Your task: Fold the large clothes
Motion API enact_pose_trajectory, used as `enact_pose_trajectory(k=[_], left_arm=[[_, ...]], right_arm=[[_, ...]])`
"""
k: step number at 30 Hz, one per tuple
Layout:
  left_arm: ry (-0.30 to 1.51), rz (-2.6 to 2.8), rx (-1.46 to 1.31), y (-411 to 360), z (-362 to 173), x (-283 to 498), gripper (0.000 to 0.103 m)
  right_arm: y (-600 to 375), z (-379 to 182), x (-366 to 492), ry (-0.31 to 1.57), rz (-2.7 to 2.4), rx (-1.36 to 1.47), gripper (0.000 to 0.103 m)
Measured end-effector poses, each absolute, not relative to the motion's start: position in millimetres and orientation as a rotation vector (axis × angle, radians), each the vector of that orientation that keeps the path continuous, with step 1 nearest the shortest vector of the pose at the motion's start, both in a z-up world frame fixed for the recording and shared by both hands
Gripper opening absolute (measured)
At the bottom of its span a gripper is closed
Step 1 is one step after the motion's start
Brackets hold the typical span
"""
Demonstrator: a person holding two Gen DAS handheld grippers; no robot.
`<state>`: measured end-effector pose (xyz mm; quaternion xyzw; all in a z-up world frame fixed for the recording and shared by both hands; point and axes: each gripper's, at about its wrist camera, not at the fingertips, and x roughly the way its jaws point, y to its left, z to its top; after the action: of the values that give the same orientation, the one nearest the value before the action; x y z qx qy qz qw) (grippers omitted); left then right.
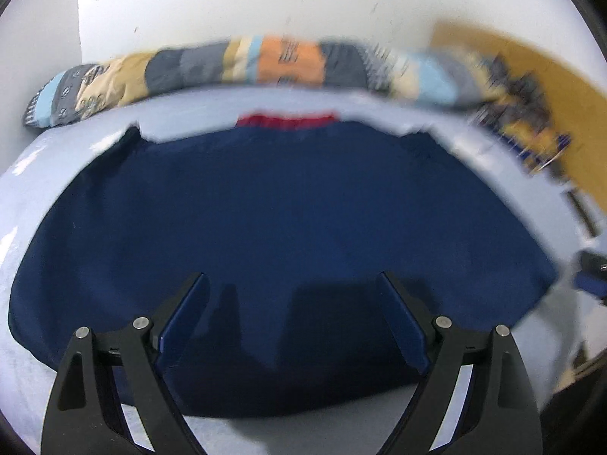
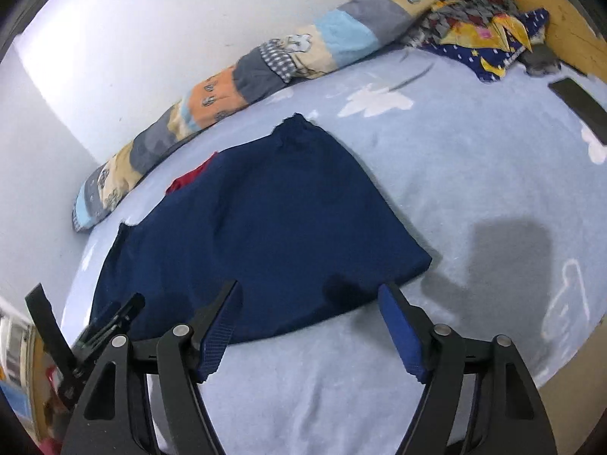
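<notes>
Navy garment [image 2: 261, 235] lies flat, already part folded, on pale blue bed [image 2: 455, 174], near patchwork pillow [image 2: 242, 83] by wall. Red trim [image 2: 189, 180] shows at garment's pillow side. Left tongs [image 1: 294, 318] wide open, empty, above garment's near edge. Right tongs [image 2: 309, 322] wide open, empty, at garment's near corner. Likely next: pinch near edge at both corners together, lift evenly, carry toward pillow, keep edges square.
</notes>
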<state>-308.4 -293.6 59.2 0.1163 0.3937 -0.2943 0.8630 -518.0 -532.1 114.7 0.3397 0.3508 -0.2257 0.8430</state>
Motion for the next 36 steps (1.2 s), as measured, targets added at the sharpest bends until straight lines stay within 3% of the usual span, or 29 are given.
enact_pose_trajectory(k=[3, 8, 13, 16, 21, 29, 35, 36], left_arm=[[0.815, -0.605, 0.290, -295, 35, -308, 0.096], [0.826, -0.575, 0.264, -293, 43, -307, 0.096], [0.723, -0.469, 0.240, -281, 60, -321, 0.096], [0.830, -0.455, 0.295, -288, 39, -307, 0.098], [0.833, -0.445, 0.267, -284, 38, -303, 0.100], [0.848, -0.441, 0.248, -288, 44, -298, 0.100], [0.841, -0.438, 0.243, -298, 40, -291, 0.101], [0.841, -0.434, 0.241, -298, 40, -291, 0.101]], right_arm=[[-536, 108, -520, 0.759, -0.460, 0.757, 0.077], [-551, 109, -539, 0.707, -0.483, 0.832, 0.077], [-574, 99, -564, 0.646, -0.508, 1.005, 0.077], [-581, 90, -572, 0.627, -0.505, 1.083, 0.077], [-591, 69, -569, 0.627, -0.469, 1.206, 0.077], [-594, 43, -539, 0.673, -0.483, 1.249, 0.065], [-605, 34, -517, 0.586, -0.471, 1.242, 0.061], [-609, 32, -513, 0.561, -0.451, 1.246, 0.048]])
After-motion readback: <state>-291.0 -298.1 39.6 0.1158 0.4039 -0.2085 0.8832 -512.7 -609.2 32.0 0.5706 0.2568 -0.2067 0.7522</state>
